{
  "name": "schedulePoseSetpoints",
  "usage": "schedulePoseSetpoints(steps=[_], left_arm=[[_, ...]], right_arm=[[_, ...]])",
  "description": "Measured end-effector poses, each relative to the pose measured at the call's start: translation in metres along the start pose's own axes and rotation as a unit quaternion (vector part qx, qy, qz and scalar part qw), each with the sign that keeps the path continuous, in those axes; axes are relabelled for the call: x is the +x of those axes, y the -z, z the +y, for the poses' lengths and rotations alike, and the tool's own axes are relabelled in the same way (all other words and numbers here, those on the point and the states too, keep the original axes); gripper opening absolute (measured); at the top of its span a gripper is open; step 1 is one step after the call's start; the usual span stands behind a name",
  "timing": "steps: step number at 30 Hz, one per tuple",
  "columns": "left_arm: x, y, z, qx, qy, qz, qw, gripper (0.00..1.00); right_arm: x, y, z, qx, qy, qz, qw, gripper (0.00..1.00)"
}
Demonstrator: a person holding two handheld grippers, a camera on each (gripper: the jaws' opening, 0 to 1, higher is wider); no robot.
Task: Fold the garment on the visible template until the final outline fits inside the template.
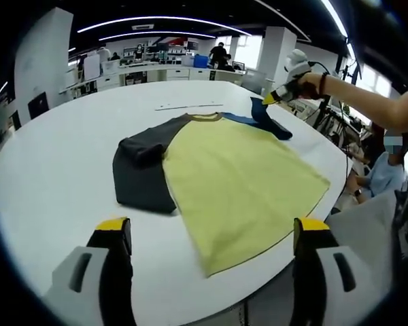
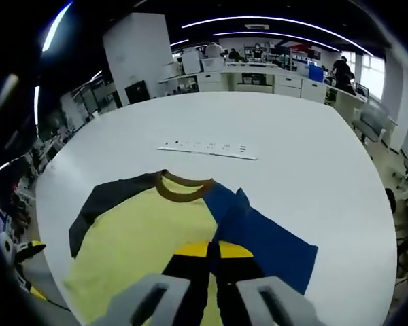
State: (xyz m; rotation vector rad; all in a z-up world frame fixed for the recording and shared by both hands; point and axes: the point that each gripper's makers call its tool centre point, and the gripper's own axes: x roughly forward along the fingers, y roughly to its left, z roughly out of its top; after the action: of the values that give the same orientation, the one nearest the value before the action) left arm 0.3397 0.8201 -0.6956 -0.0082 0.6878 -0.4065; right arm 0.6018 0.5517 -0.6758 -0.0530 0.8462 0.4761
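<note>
We see broad bare white table left of and beyond the shirt, broken only by a flat white strip lying well past the collar, while a seated person crowds the table's right edge near the right gripper.

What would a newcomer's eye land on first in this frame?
The pale yellow T-shirt with a brown collar, spread flat on the round white table. Its dark grey sleeve lies folded inward, while the right hand-held gripper is shut on the blue sleeve at the far side.
</note>
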Motion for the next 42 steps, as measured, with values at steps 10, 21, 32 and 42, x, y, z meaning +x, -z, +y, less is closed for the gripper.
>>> schedulePoseSetpoints(steps=[10, 21, 32, 42], left_arm=[[0.000, 0.001, 0.000, 0.001, 0.001, 0.003, 1.0000, 0.96], [0.000, 0.001, 0.000, 0.000, 0.000, 0.004, 1.0000, 0.96], [0.000, 0.002, 0.000, 0.000, 0.000, 0.004, 1.0000, 0.95], [-0.003, 0.003, 0.003, -0.003, -0.005, 0.003, 1.0000, 0.95]], right_arm=[[0.011, -0.007, 0.019, -0.008, -0.017, -0.001, 0.9998, 0.00], [0.023, -0.011, 0.039, -0.022, -0.032, 0.008, 0.9992, 0.00], [0.029, -0.019, 0.065, -0.045, -0.046, 0.006, 0.9979, 0.00], [0.032, -0.026, 0.087, -0.059, -0.064, 0.003, 0.9962, 0.00]])
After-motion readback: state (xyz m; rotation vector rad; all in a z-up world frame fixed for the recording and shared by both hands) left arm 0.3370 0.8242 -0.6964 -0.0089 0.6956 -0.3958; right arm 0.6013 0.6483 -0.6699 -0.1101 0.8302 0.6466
